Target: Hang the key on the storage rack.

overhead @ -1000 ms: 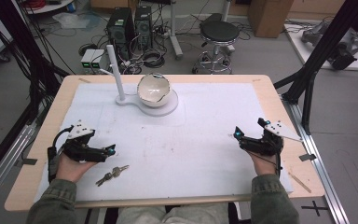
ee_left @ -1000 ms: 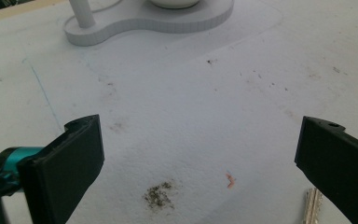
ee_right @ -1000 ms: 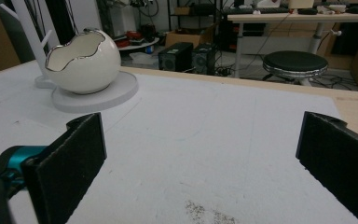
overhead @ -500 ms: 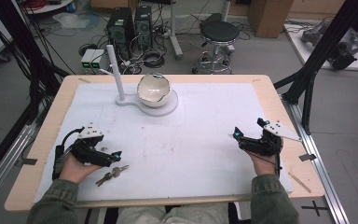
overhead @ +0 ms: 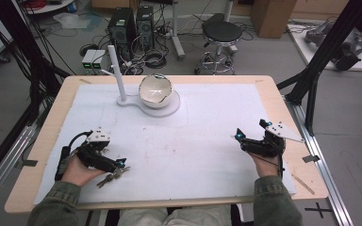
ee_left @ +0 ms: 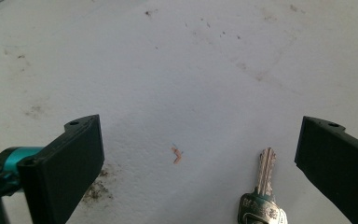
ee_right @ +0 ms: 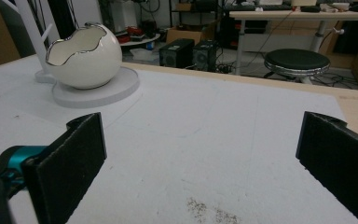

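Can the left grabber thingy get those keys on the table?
Probably yes. The left hand-held gripper sits right over the keys with its jaws wide open, and one key lies flat between them on the white mat with nothing in the way.

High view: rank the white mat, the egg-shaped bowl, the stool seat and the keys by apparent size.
1. white mat
2. stool seat and egg-shaped bowl: look about alike, and the stool sits farther away, so no ranking between them
3. keys
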{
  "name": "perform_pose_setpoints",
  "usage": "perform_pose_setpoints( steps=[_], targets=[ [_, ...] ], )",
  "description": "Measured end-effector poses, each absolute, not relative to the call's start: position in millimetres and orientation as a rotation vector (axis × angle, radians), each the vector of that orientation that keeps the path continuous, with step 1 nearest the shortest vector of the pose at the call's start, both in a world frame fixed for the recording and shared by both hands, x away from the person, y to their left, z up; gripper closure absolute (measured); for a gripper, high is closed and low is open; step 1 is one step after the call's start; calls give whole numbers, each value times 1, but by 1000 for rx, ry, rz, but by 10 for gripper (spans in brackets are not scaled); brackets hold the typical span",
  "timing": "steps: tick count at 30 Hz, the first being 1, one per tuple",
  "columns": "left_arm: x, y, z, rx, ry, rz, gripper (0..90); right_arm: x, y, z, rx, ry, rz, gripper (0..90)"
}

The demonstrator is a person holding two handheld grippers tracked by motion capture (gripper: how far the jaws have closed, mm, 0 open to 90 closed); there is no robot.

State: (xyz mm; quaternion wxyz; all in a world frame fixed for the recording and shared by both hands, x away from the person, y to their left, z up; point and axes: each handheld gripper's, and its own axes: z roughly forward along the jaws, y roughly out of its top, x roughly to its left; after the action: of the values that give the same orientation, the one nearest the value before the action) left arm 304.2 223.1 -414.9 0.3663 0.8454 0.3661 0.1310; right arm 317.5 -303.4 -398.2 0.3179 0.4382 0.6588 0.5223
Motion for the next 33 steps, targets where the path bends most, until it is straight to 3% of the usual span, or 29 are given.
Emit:
perform_pose_setpoints(
  steps=[17,33],
  targets=[
    [303,204,-419,2349,904,279,21,318,-303,-398,1140,1740,1383,5],
    [296,193,-422,2450,810,198,208,317,-303,-398,1137,1744,1397,5]
  ],
)
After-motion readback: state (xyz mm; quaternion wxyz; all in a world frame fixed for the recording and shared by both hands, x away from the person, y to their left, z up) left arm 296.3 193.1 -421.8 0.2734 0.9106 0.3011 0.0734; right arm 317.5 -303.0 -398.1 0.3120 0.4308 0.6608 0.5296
